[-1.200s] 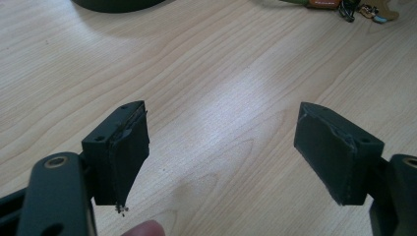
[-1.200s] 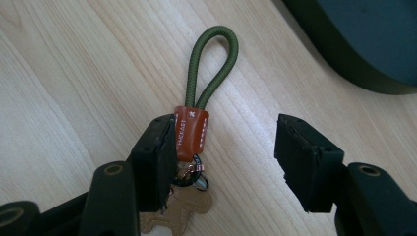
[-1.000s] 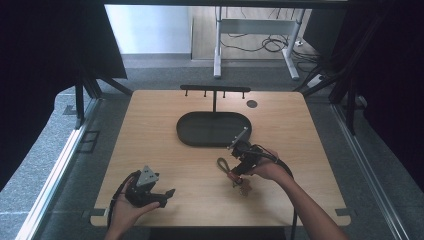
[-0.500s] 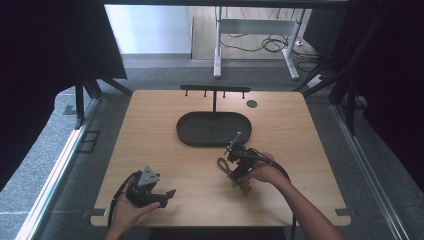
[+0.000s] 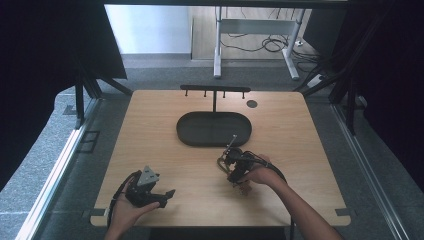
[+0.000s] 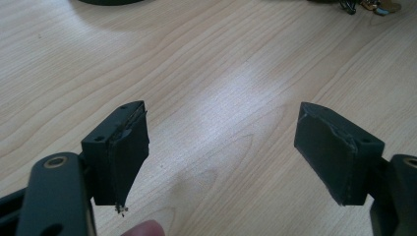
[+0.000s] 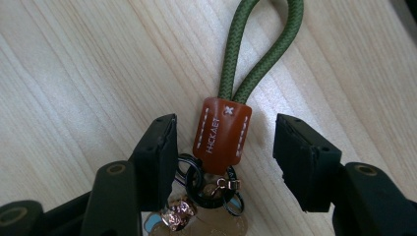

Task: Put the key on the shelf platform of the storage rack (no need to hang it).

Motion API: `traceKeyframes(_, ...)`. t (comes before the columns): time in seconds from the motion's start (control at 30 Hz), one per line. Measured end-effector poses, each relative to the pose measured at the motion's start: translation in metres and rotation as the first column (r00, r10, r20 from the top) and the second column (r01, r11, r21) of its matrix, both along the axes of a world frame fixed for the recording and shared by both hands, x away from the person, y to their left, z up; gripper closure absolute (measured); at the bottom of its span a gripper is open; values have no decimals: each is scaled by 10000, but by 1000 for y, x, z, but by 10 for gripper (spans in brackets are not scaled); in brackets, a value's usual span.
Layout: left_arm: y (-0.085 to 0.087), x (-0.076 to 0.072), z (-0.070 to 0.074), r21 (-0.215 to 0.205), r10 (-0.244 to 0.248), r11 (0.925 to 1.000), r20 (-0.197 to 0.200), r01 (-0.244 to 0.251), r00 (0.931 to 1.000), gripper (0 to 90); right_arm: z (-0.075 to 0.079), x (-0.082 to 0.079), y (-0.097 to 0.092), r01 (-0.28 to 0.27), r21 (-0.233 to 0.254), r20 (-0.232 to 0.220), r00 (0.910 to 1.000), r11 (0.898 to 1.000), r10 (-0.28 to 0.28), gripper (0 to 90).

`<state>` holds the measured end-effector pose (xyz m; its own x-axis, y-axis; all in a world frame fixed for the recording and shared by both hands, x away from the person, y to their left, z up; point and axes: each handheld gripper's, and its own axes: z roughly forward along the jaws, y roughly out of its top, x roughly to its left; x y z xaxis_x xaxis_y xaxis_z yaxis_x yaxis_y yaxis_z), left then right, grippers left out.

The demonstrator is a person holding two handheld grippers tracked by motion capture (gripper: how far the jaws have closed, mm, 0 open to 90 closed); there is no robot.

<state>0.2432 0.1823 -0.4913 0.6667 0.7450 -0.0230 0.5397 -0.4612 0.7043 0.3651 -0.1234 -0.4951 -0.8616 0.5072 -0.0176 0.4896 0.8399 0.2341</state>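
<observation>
Right now the keychain lies on the bench dead between the spread right tongs, its green cord loop running out to 12 o'clock, while the left tongs, also spread, sit empty well off.

Right claw pulls back from the oval tray toward the table's near edge, now down over the keychain, jaws spread.
</observation>
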Motion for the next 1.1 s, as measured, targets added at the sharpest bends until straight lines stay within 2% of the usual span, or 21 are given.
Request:
traceKeyframes(0.2, 0, 0, 0, 12, -2, 10000, -25, 2, 10000, 212, -5, -1, 2, 41, -127, -87, 10000, 9999, -42, 437)
traceKeyframes(0.53, 0, 1, -2, 70, -20, 10000, -78, 21, 10000, 209, -8, 0, 4, 171, -221, -75, 9998, 9996, -173, 499)
traceKeyframes(0.67, 0, 1, -1, 36, -13, 10000, -56, 13, 10000, 210, -8, 1, 4, 314, -211, -133, 9994, 9993, -317, 563)
traceKeyframes(0.7, 0, 1, -1, 37, -9, 10000, -54, 9, 10000, 209, -8, 1, 4, 404, -166, -200, 9990, 9990, -408, 607)
traceKeyframes(0.83, -1, 0, -1, 66, -47, 10000, -55, 48, 10000, 210, -7, 2, 4, 509, -141, -304, 9982, 9986, -513, 650)
traceKeyframes(1.1, -1, 0, 0, 72, -36, 10000, -41, 37, 10000, 210, -7, 3, 2, 425, -128, -327, 9985, 9990, -429, 660)
